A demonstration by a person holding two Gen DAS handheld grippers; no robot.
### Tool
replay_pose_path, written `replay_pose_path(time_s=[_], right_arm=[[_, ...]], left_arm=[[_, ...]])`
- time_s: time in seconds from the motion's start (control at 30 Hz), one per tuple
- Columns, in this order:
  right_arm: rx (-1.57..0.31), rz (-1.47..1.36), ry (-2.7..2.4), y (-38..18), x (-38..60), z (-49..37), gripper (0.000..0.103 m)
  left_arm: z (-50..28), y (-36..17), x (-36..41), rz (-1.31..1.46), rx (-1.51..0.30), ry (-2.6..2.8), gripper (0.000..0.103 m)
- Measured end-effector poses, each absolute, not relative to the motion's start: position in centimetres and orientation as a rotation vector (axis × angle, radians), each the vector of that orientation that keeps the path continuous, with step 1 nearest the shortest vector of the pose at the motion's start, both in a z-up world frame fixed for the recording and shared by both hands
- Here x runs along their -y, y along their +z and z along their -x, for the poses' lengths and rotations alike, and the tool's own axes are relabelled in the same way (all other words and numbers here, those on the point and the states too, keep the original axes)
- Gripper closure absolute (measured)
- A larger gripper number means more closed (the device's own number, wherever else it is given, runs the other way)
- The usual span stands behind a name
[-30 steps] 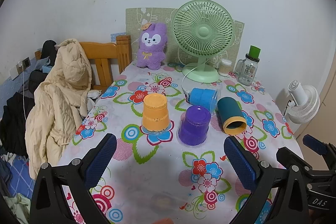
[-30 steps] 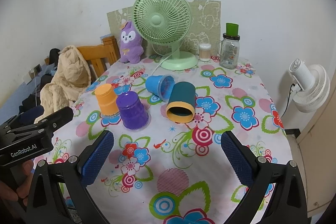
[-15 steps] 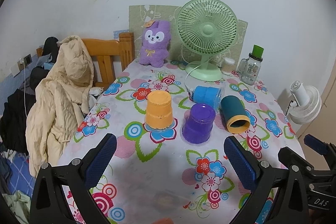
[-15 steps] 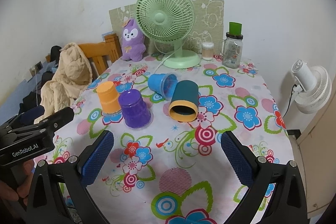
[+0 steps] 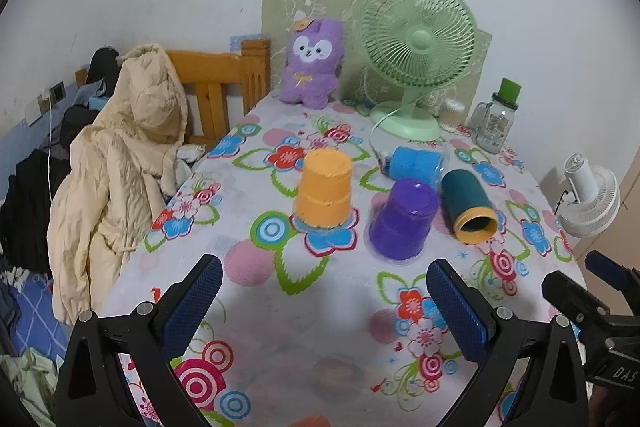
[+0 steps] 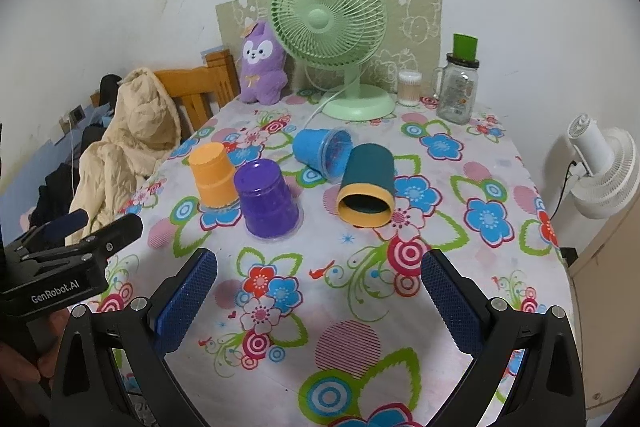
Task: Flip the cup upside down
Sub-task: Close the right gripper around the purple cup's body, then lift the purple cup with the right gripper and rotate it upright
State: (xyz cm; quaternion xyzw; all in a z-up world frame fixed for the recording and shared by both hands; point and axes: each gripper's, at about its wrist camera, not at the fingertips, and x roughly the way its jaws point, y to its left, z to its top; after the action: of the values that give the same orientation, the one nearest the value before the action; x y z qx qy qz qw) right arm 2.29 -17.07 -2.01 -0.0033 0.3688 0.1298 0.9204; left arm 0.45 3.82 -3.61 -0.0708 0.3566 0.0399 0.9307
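Four cups sit mid-table on a floral cloth. An orange cup and a purple cup stand upside down. A blue cup and a dark teal cup with a yellow rim lie on their sides, the teal one's mouth facing me. My left gripper is open and empty, short of the orange and purple cups. My right gripper is open and empty, short of the teal cup.
A green desk fan, a purple plush toy, a glass jar with a green lid and a cotton-swab pot stand at the back. A wooden chair with a beige coat is left. A white fan is right.
Both grippers have moved slightly forward and toward the cups, which look larger now. No cup has moved. Both grippers stay open.
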Motion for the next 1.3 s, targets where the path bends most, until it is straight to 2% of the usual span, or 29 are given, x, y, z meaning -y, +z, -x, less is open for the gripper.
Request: replay_pose_path(time_s=[0.87, 0.97, 1.07, 1.1, 1.3], right_arm=[[-0.909, 0.147, 0.391, -6.4, 7.7, -15.4, 0.001], [-0.955, 0.144, 0.416, -7.2, 7.1, -16.4, 0.016], [-0.989, 0.115, 0.452, -7.8, 7.0, -17.0, 0.034], [-0.993, 0.109, 0.456, -7.8, 7.0, -17.1, 0.044], [-0.917, 0.107, 0.463, -6.2, 7.1, -15.6, 0.045]], left_arm=[[-6.2, -9.8, -8.8, 0.165, -0.867, 0.134, 0.000], [-6.3, -9.9, -9.1, 0.170, -0.872, 0.138, 0.000], [-6.3, -9.9, -9.2, 0.174, -0.872, 0.136, 0.000], [-6.3, -9.8, -9.2, 0.174, -0.872, 0.134, 0.000], [-5.6, -9.4, -8.7, 0.166, -0.868, 0.123, 0.000]])
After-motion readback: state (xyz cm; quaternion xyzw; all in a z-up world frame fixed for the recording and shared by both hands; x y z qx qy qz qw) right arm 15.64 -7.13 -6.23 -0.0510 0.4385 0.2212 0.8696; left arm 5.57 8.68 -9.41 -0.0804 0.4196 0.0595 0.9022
